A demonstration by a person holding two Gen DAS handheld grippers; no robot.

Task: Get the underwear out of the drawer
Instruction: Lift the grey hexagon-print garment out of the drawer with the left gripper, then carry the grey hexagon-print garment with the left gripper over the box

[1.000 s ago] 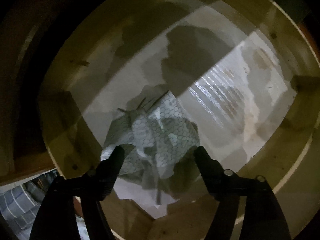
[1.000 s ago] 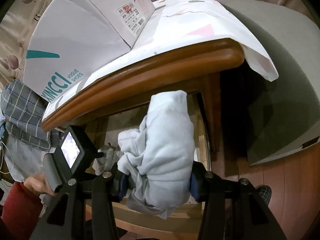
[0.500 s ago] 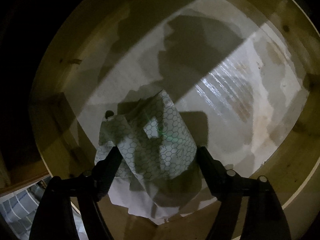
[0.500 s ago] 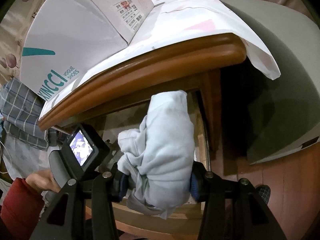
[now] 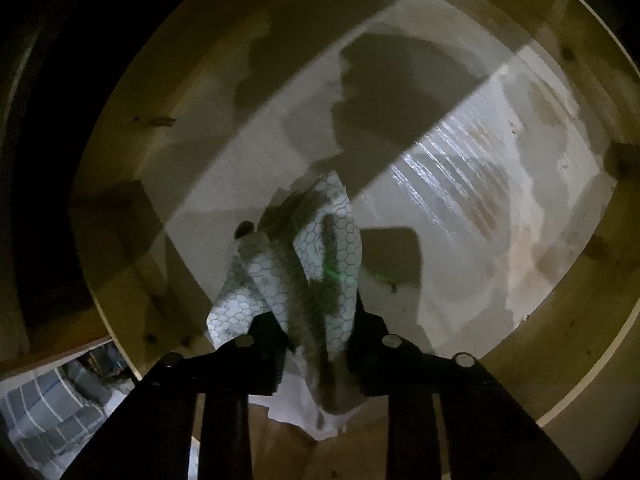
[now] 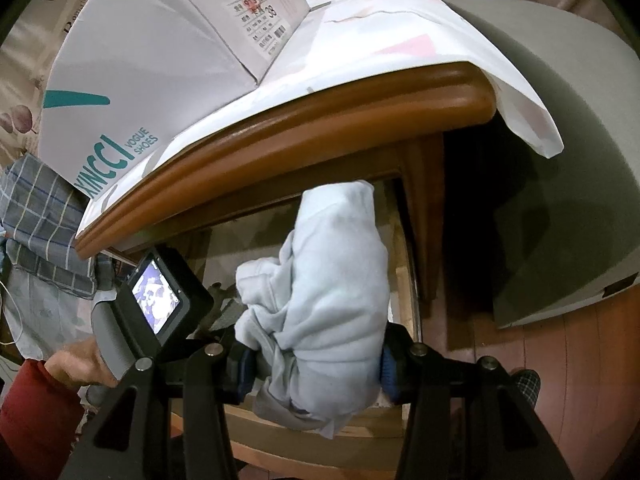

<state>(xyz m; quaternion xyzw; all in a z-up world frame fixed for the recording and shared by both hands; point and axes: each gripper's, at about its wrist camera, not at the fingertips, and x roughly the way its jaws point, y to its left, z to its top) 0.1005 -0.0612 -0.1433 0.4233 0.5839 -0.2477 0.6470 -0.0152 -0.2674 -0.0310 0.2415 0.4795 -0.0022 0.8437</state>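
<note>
Partly shadowed, underwear (image 5: 316, 276) bottom pinched.

The left wrist view is dim, crossed by hard diagonal shadows, with glare on the drawer floor (image 5: 452, 168). The right wrist view is evenly lit; both are bent by fisheye distortion.

Wooden drawer (image 5: 120, 184), pale liner sheet (image 5: 460, 184) over its floor, stained and glossy toward the right wall. Hexagon-print underwear (image 5: 320, 264) sits bunched on the liner near the front. Above the drawer, brown wooden tabletop (image 6: 320, 120) with a rounded edge, covered by a white patterned cloth (image 6: 400, 36) that hangs over the right corner. Shoe box (image 6: 140, 60) rests on the cloth. Reddish wood floor (image 6: 580, 360) at right.
</note>
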